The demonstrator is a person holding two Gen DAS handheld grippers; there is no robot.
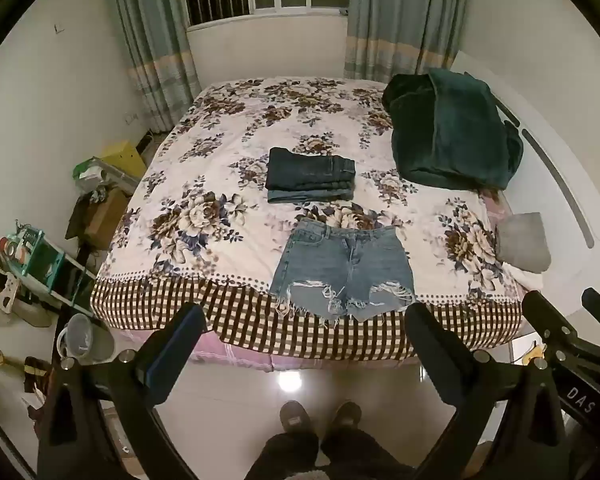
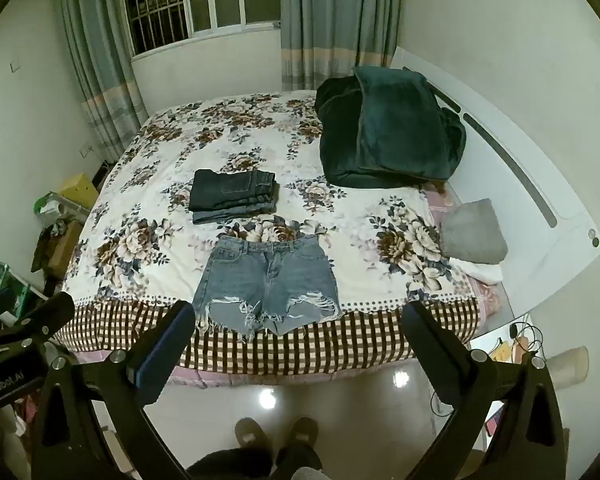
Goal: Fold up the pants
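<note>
Light blue ripped denim shorts (image 1: 342, 268) lie flat and unfolded at the near edge of the floral bed (image 1: 220, 184), waistband away from me, frayed hems over the checked border. They also show in the right wrist view (image 2: 266, 284). A stack of folded dark jeans (image 1: 311, 176) lies just behind them, seen in the right wrist view too (image 2: 234, 196). My left gripper (image 1: 305, 320) is open and empty, held above the floor in front of the shorts. My right gripper (image 2: 299, 318) is open and empty, beside it at the same distance.
A dark green blanket (image 1: 452, 136) is heaped at the bed's far right, a grey pillow (image 1: 524, 246) at the right edge by the white headboard (image 2: 520, 152). Boxes and a teal rack (image 1: 40, 256) crowd the floor on the left. My slippered feet (image 1: 320, 416) stand on the tiles.
</note>
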